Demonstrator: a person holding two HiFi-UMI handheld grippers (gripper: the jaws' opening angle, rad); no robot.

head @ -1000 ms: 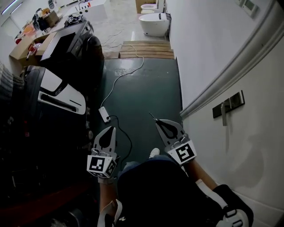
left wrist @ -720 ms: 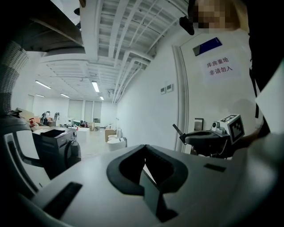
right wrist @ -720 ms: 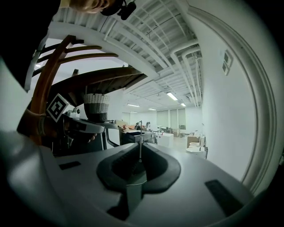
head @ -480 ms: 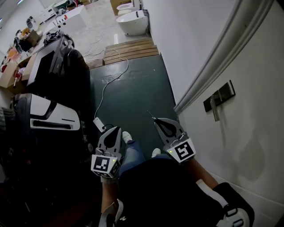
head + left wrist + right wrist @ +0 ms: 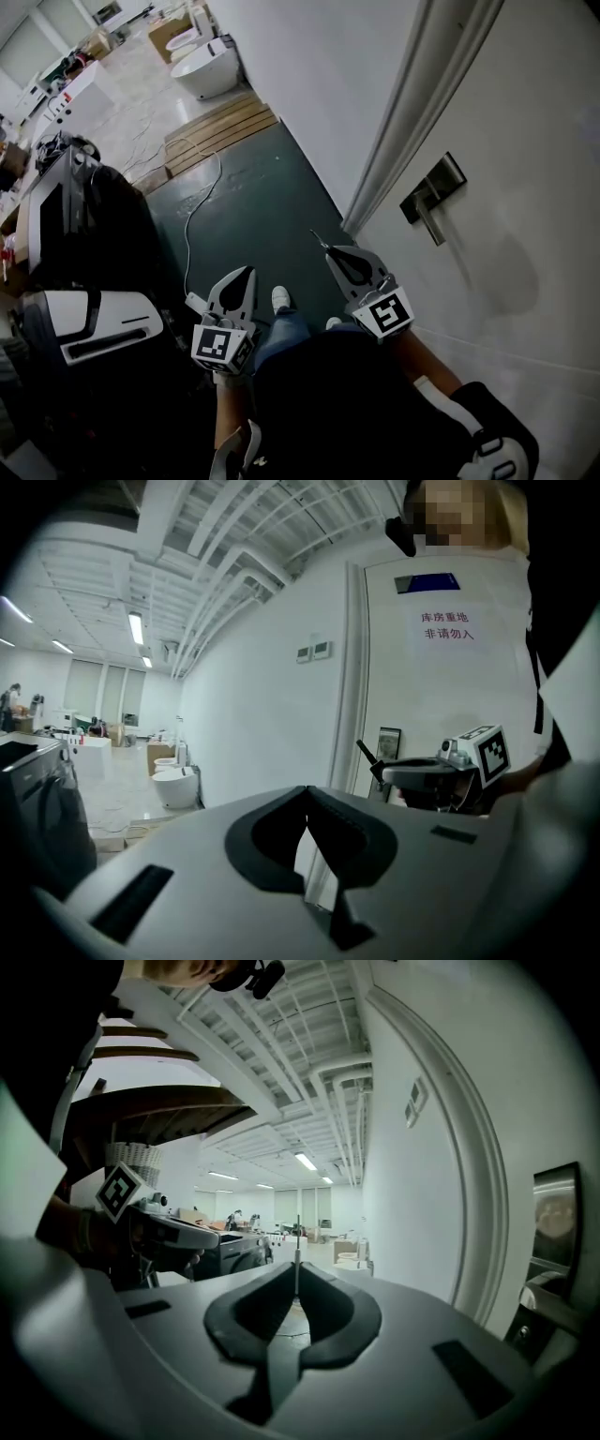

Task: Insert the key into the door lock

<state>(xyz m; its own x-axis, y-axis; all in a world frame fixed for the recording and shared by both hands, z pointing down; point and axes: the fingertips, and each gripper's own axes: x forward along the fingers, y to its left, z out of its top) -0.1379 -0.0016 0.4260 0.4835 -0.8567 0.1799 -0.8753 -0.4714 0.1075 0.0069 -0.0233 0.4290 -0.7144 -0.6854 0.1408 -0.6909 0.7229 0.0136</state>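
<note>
Between the tips of the right gripper [image 5: 296, 1277], whose jaws are clamped on it, the key [image 5: 297, 1239] stands out as a thin shaft pointing forward. From the head view, the door lock [image 5: 431, 195] on the white door [image 5: 534, 141] lies at two o'clock from those tips, well apart. At nine o'clock, the left gripper [image 5: 246, 273] hangs with its jaws together, holding nothing.

Steep head-down view; door [image 5: 534, 122] shared throughout

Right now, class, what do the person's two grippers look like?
The left gripper and right gripper match: pale grey tapering shells, black jaw linings around a teardrop opening, and a white cube with black square markers at the rear.
</note>
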